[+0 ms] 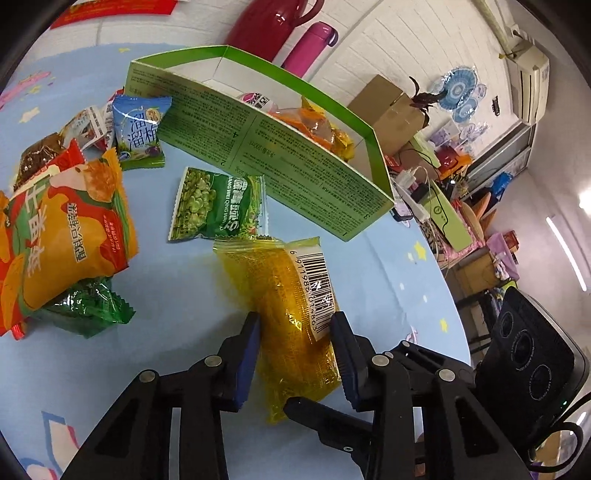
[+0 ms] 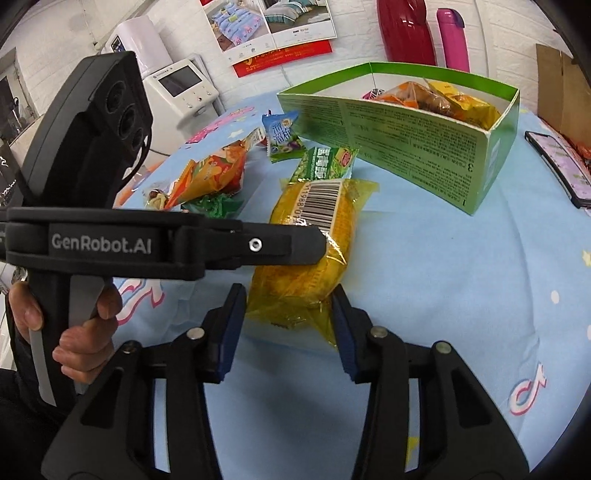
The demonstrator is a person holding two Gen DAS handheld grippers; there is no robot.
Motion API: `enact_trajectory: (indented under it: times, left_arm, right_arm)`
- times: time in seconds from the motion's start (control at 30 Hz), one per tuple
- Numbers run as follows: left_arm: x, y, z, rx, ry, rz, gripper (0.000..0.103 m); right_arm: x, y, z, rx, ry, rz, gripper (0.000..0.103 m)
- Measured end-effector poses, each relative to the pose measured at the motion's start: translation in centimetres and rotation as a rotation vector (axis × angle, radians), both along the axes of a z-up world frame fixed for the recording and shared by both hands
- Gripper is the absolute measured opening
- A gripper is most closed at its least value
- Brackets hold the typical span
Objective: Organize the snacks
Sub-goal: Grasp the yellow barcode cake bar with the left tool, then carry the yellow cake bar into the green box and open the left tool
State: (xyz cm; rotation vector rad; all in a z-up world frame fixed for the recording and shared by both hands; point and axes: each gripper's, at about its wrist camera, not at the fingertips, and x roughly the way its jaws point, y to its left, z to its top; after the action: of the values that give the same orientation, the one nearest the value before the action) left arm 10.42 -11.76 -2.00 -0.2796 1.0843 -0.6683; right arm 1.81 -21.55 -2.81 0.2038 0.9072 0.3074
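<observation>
A yellow snack packet (image 1: pixel 291 306) with a barcode lies on the blue tablecloth (image 1: pixel 166 362). My left gripper (image 1: pixel 297 325) is shut on its middle, one pad against each side. In the right wrist view my right gripper (image 2: pixel 288 299) stands open, its fingers straddling the near end of the same yellow packet (image 2: pixel 314 266); a left gripper finger (image 2: pixel 295 243) crosses over it. Behind stands an open green box (image 1: pixel 295 177) (image 2: pixel 406 140) holding orange and yellow packets (image 1: pixel 314 125). Loose snacks lie to the left: a green pea packet (image 1: pixel 214 206), an orange chips bag (image 1: pixel 66 236), a blue packet (image 1: pixel 138 129).
A red thermos (image 1: pixel 273 22) and a pink bottle (image 1: pixel 314 40) stand behind the box. A phone (image 2: pixel 557 166) lies at the table's right edge. A cardboard box (image 1: pixel 388 107) and clutter sit beyond the table. A hand (image 2: pixel 74 332) holds the left gripper's handle.
</observation>
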Motion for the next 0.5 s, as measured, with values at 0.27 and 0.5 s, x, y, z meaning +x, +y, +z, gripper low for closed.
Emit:
enact_trajectory:
  times: [0.27, 0.5]
  left_arm:
    - [0.2, 0.1, 4.8, -0.009, -0.129, 0.004, 0.038]
    - [3.3, 0.0, 9.1, -0.008, -0.244, 0.038, 0.038]
  right_arm:
    - [0.6, 0.0, 3.7, -0.031, -0.116, -0.006, 0.046]
    - [4.0, -0.9, 6.7, -0.022, -0.225, -0.024, 0.046]
